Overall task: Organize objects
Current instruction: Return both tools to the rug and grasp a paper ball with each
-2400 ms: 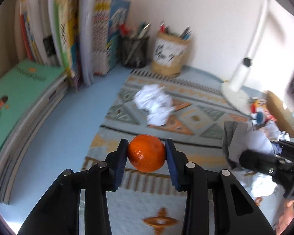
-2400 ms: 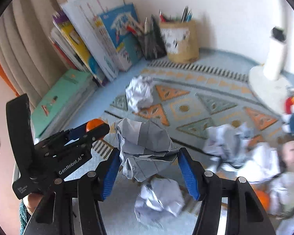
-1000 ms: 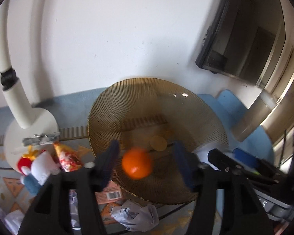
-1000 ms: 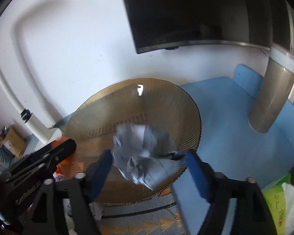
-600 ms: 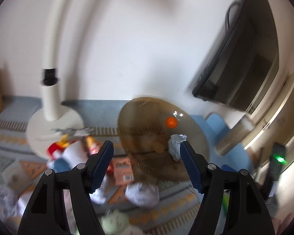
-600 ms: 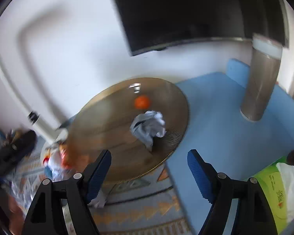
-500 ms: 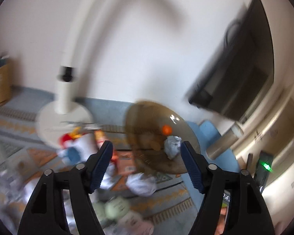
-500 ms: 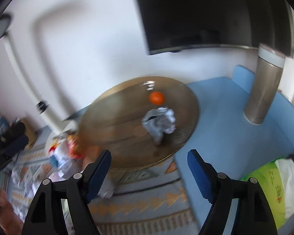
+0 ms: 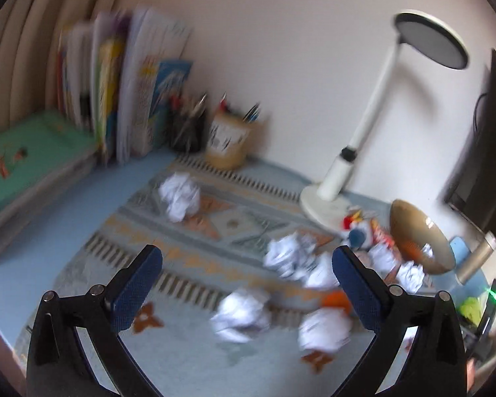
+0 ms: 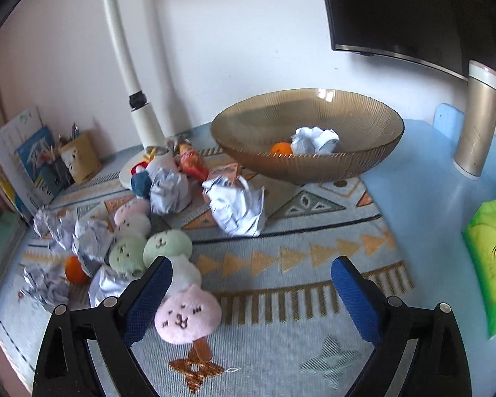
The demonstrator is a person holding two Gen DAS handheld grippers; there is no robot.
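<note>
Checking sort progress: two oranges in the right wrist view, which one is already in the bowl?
The orange beside the crumpled paper inside the brown glass bowl. The other orange lies on the mat at far left among paper balls.

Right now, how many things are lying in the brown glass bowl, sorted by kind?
Orange: 1
Crumpled paper ball: 1
Total in the bowl: 2
</note>
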